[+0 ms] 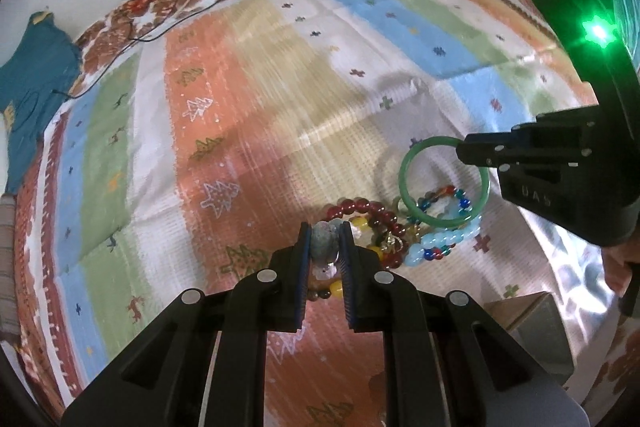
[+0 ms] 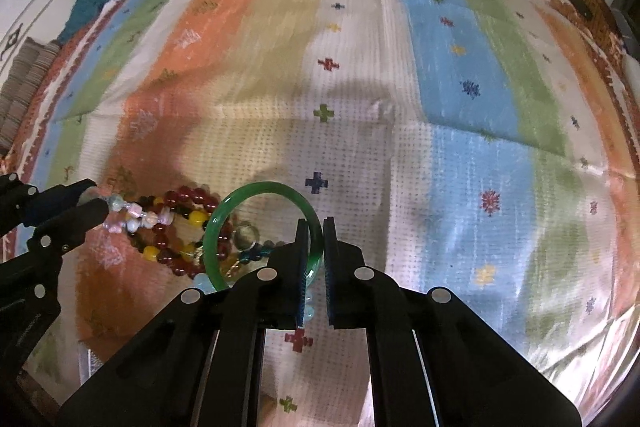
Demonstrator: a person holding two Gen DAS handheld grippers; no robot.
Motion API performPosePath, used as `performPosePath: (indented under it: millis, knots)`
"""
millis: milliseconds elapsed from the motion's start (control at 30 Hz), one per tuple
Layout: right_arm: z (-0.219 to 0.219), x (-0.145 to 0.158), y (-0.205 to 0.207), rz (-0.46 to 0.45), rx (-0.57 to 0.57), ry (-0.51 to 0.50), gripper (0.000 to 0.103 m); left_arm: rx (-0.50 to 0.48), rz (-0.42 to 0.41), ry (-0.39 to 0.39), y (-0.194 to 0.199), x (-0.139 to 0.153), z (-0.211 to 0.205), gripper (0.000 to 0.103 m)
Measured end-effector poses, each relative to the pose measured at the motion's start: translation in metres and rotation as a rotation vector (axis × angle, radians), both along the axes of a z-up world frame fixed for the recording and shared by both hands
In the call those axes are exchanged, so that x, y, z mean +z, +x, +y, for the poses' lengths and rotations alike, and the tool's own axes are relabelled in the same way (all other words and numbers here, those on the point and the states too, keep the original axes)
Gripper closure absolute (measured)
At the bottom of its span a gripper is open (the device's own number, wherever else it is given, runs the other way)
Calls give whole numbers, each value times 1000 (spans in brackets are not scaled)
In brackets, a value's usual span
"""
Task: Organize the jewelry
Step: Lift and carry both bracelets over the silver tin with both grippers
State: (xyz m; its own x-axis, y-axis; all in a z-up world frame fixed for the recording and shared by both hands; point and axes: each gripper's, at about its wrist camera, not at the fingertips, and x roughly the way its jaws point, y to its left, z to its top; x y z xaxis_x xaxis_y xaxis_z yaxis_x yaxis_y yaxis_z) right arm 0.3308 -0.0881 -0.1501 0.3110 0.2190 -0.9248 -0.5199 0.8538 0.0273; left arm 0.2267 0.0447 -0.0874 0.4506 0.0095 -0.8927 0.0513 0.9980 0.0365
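Left wrist view, entry one: our left gripper (image 1: 325, 239) is clamped on a pale grey-and-pink bead bracelet (image 1: 325, 247), the strand trailing back beneath its fingers. Just ahead and to its right lies the tangled pile: dark red bead bracelet (image 1: 360, 207), light blue bead bracelet (image 1: 436, 243), multicoloured bead strand (image 1: 444, 195), all on the striped patterned cloth (image 1: 240, 107).

Entry two: our right gripper (image 2: 316, 227) is closed on the rim of a green jade bangle (image 2: 224, 223). The ring stands edge-up, its loop leaning left of the fingers and over the pile.

We judge the bangle must lift clear away from the pile, since beads lie inside its loop.
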Motion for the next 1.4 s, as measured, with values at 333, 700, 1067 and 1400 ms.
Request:
performPosePath:
  millis: [333,700,1067,1400]
  knots:
    - [-4,14,-17,-30,5,4,95,48,-27,-29,-13,16,-2,90]
    - [-14,41,-42,-82,16,60,95,98,-87,-92,-40,45,-4,90]
    - [-21,59,-73,-120,38,99,95,133,-147,-90,-67,60,-9,90]
    - [-29,66,-98,-149,46,100,95,151,-172,-116,-85,66,-11,90]
